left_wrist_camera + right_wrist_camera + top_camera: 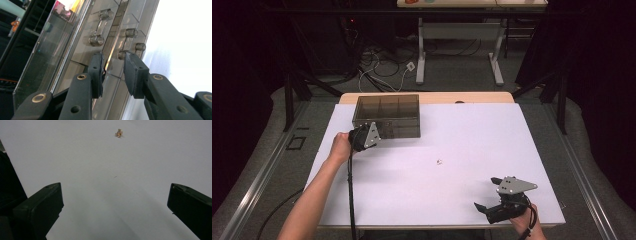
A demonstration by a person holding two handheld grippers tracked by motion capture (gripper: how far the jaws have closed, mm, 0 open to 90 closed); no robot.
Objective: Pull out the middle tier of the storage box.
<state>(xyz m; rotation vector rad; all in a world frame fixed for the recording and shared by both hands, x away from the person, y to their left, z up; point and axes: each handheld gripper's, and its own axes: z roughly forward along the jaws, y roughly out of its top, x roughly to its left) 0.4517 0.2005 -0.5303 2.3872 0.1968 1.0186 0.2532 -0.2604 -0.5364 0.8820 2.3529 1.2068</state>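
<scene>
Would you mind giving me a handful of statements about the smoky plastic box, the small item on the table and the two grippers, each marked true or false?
1. The left gripper is up against the front of the translucent box. True.
2. The right gripper has its jaws closed tight. False: they stand wide apart with nothing between them.
3. A small object lies alone on the white table, between the box and the right gripper. True.
4. The box sits at the near right corner of the table. False: it sits toward the far left.
5. The right gripper holds the small object. False: the object lies on the table well ahead of its jaws.
</scene>
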